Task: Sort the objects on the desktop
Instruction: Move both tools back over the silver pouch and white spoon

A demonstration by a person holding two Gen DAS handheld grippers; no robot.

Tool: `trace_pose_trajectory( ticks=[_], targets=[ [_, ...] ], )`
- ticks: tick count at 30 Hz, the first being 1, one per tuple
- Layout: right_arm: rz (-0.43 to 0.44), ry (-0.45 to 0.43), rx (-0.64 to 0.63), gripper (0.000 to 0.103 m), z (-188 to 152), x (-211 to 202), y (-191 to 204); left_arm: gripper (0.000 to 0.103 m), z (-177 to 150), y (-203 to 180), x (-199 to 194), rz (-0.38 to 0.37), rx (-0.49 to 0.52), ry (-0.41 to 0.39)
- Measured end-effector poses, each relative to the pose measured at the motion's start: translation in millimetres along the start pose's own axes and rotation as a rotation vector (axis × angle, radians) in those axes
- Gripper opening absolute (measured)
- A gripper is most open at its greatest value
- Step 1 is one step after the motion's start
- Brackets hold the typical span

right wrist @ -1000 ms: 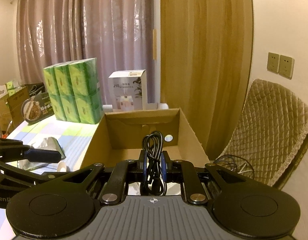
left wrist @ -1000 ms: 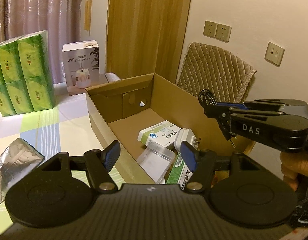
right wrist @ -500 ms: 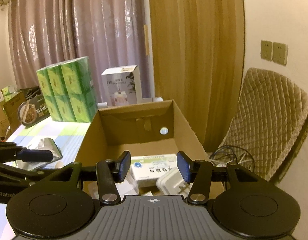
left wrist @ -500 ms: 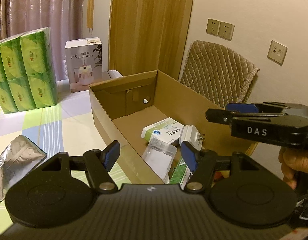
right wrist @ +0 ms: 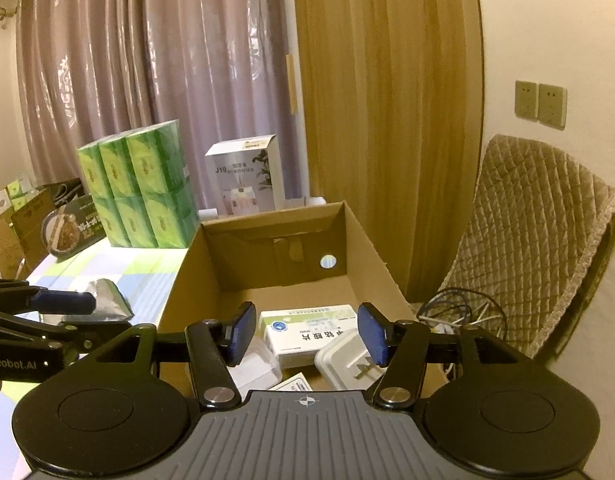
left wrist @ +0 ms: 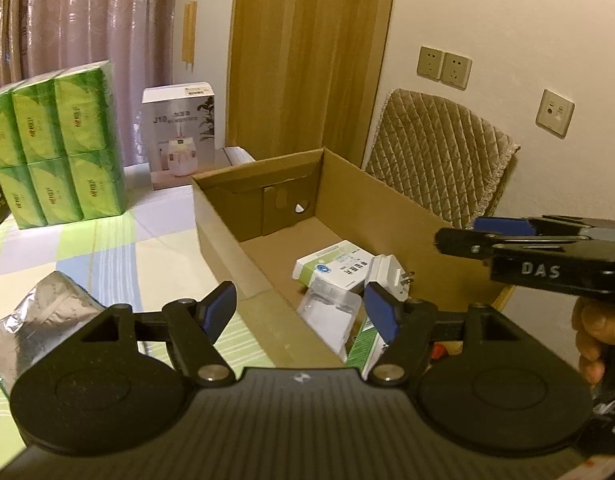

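An open cardboard box (left wrist: 227, 236) (right wrist: 179, 280) stands on the table. Inside lie a white-green medicine box (left wrist: 327, 264) (right wrist: 311, 330), a white plug adapter (left wrist: 387, 276) (right wrist: 343, 364), a clear plastic case (left wrist: 331, 312) and a green-white box (left wrist: 363, 340). A silver foil pouch (left wrist: 39, 316) (right wrist: 111, 306) lies on the tablecloth left of the box. My left gripper (left wrist: 299, 312) is open and empty over the box's near left wall. My right gripper (right wrist: 305, 334) is open and empty above the box's near end; it shows at the right in the left wrist view (left wrist: 483, 232).
Green tissue packs (left wrist: 55, 144) (right wrist: 139, 196) and a white humidifier box (left wrist: 179, 136) (right wrist: 247, 176) stand at the table's far side. A padded chair (left wrist: 439, 164) (right wrist: 535, 248) stands right of the box, with loose cables (right wrist: 455, 312) on it. Cartons (right wrist: 23, 232) sit far left.
One second ago my right gripper was shut on a coiled black cable over the box. It has opened and the cable is gone from it. Both grippers rose slightly.
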State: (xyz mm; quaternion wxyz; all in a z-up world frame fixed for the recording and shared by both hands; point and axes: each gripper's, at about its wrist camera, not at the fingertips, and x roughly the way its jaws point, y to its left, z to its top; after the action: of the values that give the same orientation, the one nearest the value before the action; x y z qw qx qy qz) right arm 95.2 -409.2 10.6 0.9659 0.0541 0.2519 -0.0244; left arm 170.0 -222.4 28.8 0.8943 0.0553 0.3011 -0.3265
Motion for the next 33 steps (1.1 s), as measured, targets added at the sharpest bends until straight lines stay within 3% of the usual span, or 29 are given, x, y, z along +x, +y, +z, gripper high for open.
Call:
trace_pose_trajectory(
  ticks=[12, 17, 28, 33],
  targets=[
    [0.084, 0.033, -0.045, 0.076, -10.0, -15.2, 54.2, 0.079, -21.8, 36.0, -42.8, 0.068, -0.009, -0.007],
    [0.127, 0.037, -0.079, 0.092, -17.0, -22.7, 88.1, 0.085, -36.5, 56.2, -66.1, 0.103, -0.027, -0.010],
    [0.179, 0.050, -0.157, 0.101, -24.6, -20.6, 147.5, 0.099, -68.1, 110.7, -104.2, 0.187, -0.066, 0.001],
    [0.201, 0.068, -0.193, 0.101, -31.1, -11.2, 171.7, 0.102, -86.1, 140.1, -114.5, 0.274, -0.078, 0.012]
  ],
)
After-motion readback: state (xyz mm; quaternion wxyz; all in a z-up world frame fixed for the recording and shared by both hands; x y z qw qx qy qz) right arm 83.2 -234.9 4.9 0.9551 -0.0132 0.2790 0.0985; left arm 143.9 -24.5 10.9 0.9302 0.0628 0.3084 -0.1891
